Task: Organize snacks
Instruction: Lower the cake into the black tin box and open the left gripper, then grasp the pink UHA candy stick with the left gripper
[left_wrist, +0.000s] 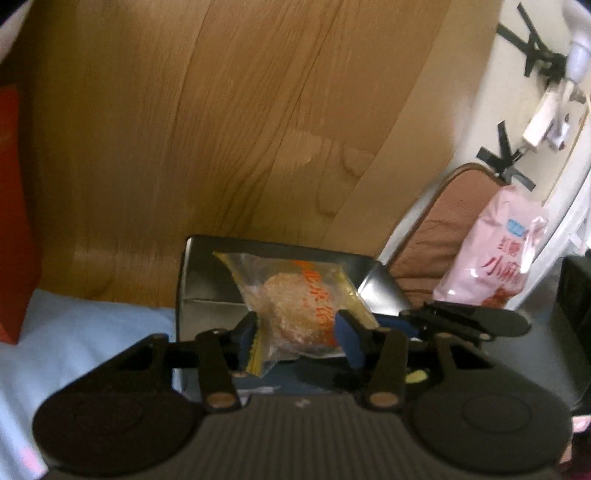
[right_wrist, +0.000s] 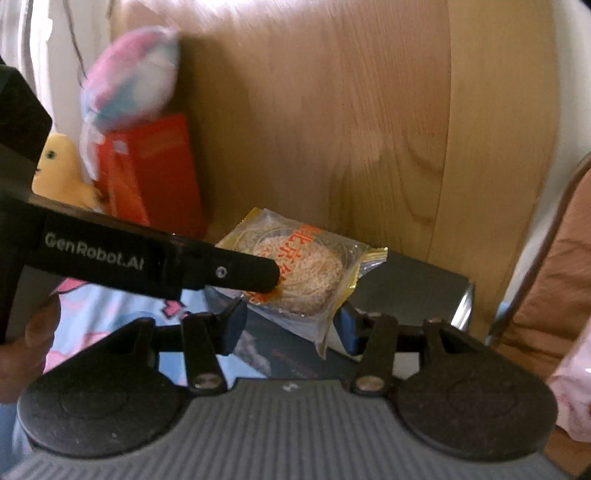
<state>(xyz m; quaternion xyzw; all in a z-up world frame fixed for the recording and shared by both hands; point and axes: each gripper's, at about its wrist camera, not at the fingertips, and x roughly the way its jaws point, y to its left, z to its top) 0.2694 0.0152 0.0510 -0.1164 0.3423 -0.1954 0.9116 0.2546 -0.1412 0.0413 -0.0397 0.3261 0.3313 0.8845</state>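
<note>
A clear packet with a round noodle-like cake and orange print (left_wrist: 295, 302) is held between the blue pads of my left gripper (left_wrist: 297, 338), which is shut on it above a dark metal box (left_wrist: 207, 273). In the right wrist view the same packet (right_wrist: 306, 273) hangs in the left gripper's black finger (right_wrist: 236, 273). My right gripper (right_wrist: 291, 328) is open, its blue pads on either side of the packet's lower corner, not pressing it. A pink snack bag (left_wrist: 495, 251) leans at the right.
A wooden headboard (left_wrist: 221, 129) stands behind. A red box (right_wrist: 155, 173), a yellow plush (right_wrist: 62, 173) and a pastel plush (right_wrist: 129, 81) sit at the left. A brown cushion (left_wrist: 443, 229) is at the right. Light blue bedding (left_wrist: 74, 332) lies below.
</note>
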